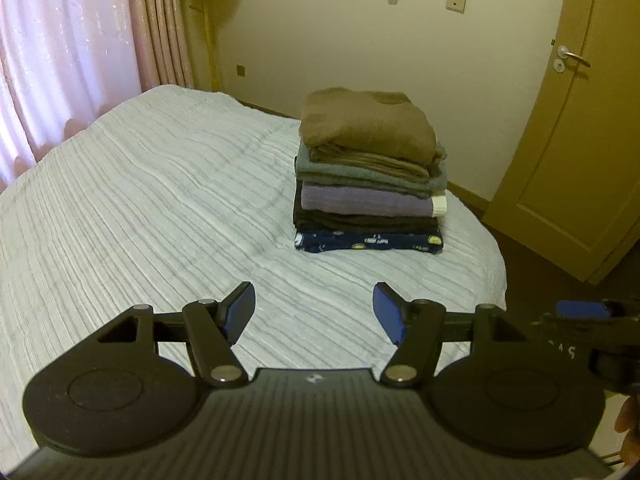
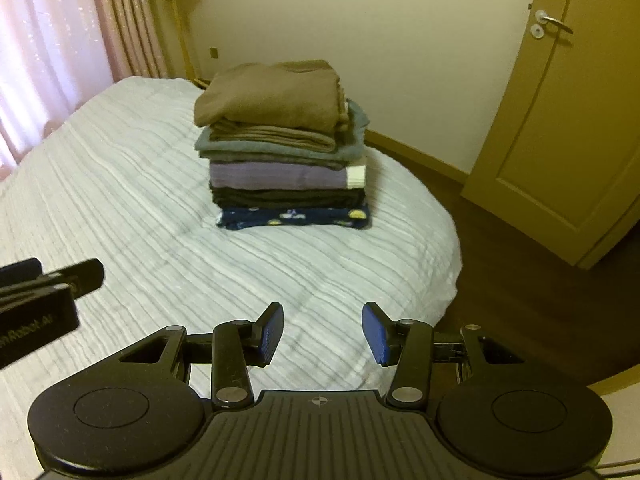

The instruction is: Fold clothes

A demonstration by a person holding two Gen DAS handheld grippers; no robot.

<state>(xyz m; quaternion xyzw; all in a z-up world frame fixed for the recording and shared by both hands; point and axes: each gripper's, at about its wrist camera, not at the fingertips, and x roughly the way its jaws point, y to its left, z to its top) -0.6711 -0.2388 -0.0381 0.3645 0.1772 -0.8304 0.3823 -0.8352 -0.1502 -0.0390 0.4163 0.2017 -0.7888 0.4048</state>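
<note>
Hovering: left tongs (image 1: 314, 314) and right tongs (image 2: 323, 332) both wide, empty | pile of clothes (image 2: 282, 148) lies folded ahead on bed (image 2: 120, 208) | no loose garment in view, so next move unsettled

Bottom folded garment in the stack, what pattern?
Navy bottom folded garment with small yellow and white prints; right wrist view.

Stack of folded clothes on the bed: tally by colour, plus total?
Brown folded garment on top: 1
Grey-green folded garment: 1
Purple folded garment with white cuff: 1
Black folded garment: 1
Navy patterned folded garment at the bottom: 1
Total: 5, counting each colour band as one.
</note>
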